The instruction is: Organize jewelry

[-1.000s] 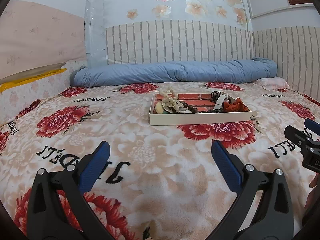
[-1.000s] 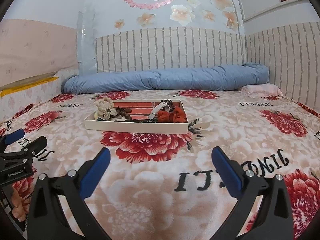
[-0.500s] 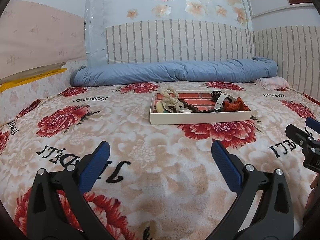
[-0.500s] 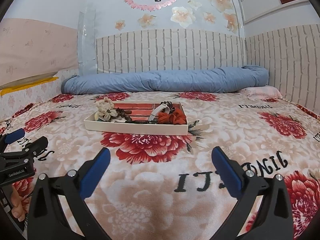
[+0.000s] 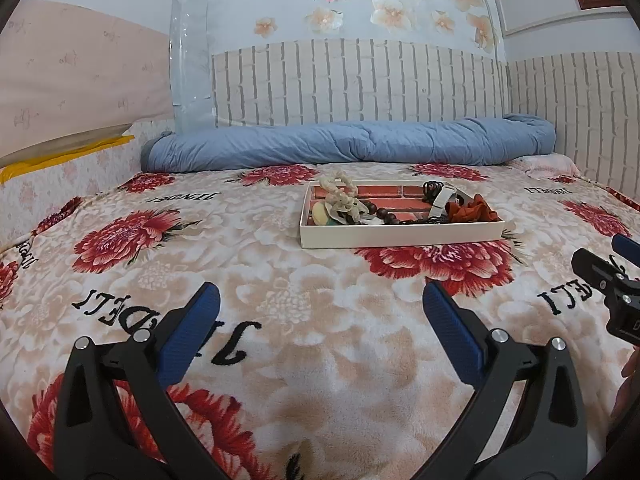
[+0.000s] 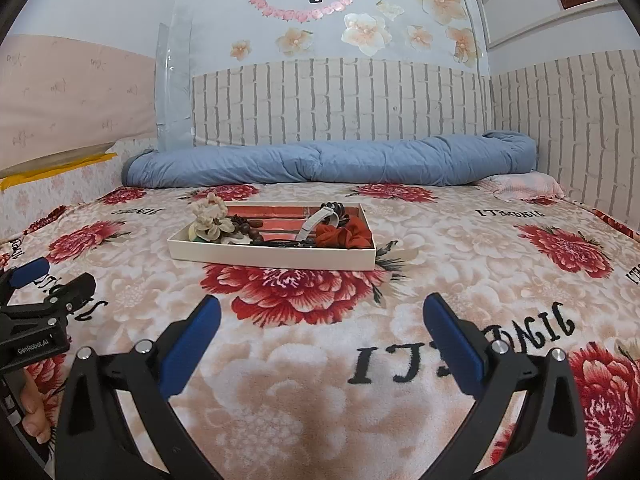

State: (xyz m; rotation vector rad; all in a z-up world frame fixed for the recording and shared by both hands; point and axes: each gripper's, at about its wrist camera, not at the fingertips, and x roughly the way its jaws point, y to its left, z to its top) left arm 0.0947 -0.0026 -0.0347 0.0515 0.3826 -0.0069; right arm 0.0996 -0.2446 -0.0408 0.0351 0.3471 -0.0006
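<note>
I see the shallow white tray (image 5: 400, 236) of jewelry on the floral blanket (image 5: 280, 360), in front of the rolled blue quilt (image 5: 348, 142). My left gripper (image 5: 320, 312) and right gripper (image 6: 320, 316) hang short of the tray — both spread wide, holding nothing.

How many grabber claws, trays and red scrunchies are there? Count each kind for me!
Grabber claws: 2, the left gripper and the right gripper, both open
Trays: 1, the white tray on the bed
Red scrunchies: 1, the red scrunchie in the tray
Total: 4
</note>
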